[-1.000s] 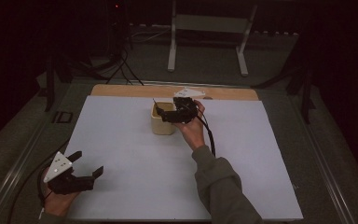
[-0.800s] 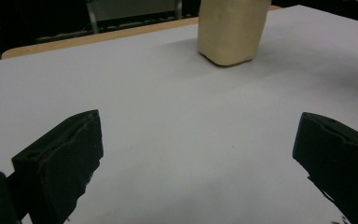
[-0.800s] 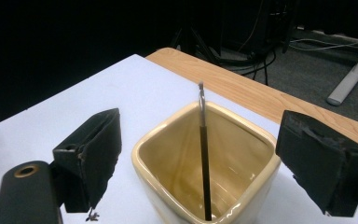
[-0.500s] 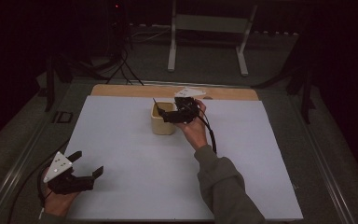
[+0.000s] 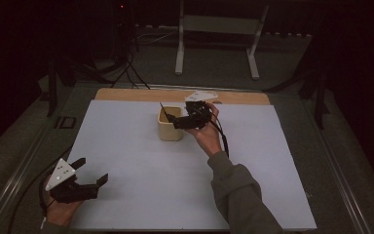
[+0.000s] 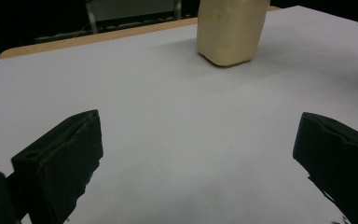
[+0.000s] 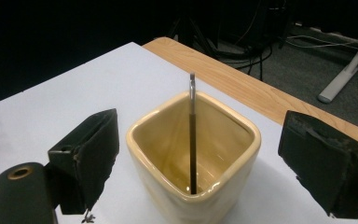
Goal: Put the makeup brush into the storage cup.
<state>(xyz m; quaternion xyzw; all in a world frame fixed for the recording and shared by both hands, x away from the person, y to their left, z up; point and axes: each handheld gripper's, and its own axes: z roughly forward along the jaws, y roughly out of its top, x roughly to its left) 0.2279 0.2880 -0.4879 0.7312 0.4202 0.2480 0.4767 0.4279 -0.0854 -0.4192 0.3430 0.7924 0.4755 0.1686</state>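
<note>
left gripper: lower left of high view, jaws wide, empty, well apart from cup | cup: centre, upright on white mat, holding thin dark stick leaning on far rim | right gripper: just right of cup, nearer, jaws spread astride it, gripping nothing

No text, label or number is readable.

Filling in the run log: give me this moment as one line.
right gripper: open, jaws either side of cream cup | thin dark stick standing in cup | left gripper: open, idle, apart | white table cover
</note>
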